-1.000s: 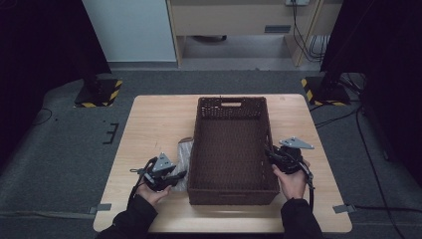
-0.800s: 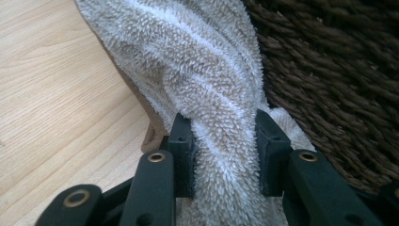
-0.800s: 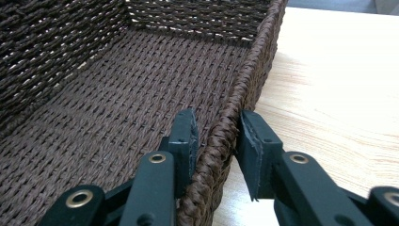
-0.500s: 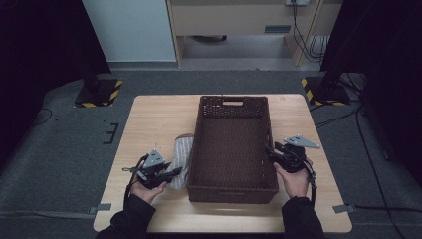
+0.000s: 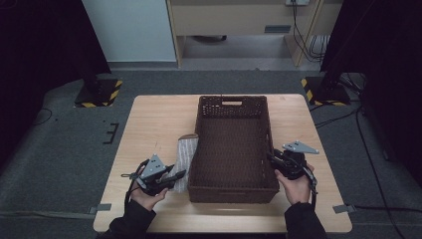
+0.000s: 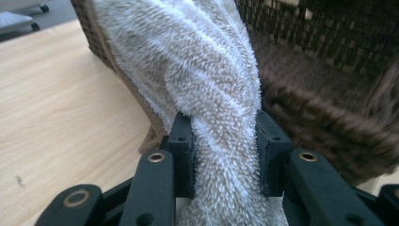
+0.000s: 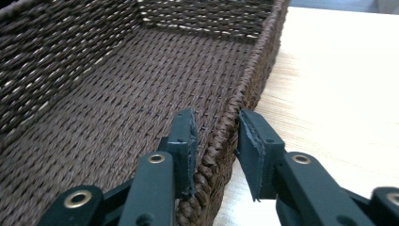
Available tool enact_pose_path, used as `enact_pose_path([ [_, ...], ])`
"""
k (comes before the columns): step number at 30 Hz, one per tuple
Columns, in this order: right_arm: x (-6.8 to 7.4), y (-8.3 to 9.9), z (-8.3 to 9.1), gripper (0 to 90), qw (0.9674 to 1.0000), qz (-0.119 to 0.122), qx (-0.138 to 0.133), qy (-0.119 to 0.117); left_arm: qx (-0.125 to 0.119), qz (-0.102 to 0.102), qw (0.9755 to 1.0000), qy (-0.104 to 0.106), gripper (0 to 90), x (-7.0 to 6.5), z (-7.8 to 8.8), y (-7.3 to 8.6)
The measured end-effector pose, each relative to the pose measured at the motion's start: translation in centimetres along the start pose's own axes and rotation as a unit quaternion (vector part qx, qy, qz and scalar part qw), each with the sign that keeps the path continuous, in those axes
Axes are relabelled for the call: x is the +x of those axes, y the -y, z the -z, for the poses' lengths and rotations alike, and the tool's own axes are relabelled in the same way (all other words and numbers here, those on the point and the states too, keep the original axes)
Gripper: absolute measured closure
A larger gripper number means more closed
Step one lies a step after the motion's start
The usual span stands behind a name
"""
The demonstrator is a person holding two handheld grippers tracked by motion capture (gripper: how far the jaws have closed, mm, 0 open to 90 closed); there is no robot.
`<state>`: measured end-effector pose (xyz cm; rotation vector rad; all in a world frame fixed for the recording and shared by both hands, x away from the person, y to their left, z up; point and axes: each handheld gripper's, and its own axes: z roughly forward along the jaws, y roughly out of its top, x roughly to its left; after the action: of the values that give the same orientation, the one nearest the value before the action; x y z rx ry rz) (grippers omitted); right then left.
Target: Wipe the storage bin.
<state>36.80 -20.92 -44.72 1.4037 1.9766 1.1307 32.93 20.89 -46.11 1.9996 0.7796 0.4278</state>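
Note:
A grey fluffy cloth (image 5: 185, 152) lies on the wooden table (image 5: 154, 119), along the left wall of a dark brown wicker basket (image 5: 233, 99). My left gripper (image 5: 178, 174) is shut on the cloth's near end. In the left gripper view the cloth (image 6: 197, 56) rises from between the pads of that gripper (image 6: 221, 129), with the basket (image 6: 329, 70) right behind it. My right gripper (image 5: 271, 156) straddles the basket's right rim. Its jaws have just been closing, and in the right gripper view the gripper (image 7: 216, 129) presses on the braided rim (image 7: 221, 141), one pad inside and one outside.
The basket's inside (image 7: 117, 117) holds nothing I can see. Bare tabletop (image 7: 339, 70) lies to its right. Two yellow-and-black stand feet (image 5: 97, 92) rest on the grey floor beyond the table's far corners, and cables trail there.
My left gripper has risen slightly, lifting the cloth's near end with it. My right hand has stayed at the basket's right rim.

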Motion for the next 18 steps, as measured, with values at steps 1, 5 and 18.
enact_pose_path([
  [1,0.0,0.0,0.0,68.3,1.0000,-0.002,-0.001,0.003,0.009,-0.004,0.9999,0.000,64.4,-0.2,-0.4,0.2],
  [5,0.1,0.0,-0.1,68.7,0.9999,-0.004,-0.004,0.009,0.042,-0.009,0.9991,-0.003,64.5,-0.4,-1.5,0.9],
  [18,-0.1,0.2,-0.1,67.7,0.9999,-0.005,-0.010,0.003,0.069,0.019,0.9974,-0.005,64.7,0.5,-1.8,1.3],
])
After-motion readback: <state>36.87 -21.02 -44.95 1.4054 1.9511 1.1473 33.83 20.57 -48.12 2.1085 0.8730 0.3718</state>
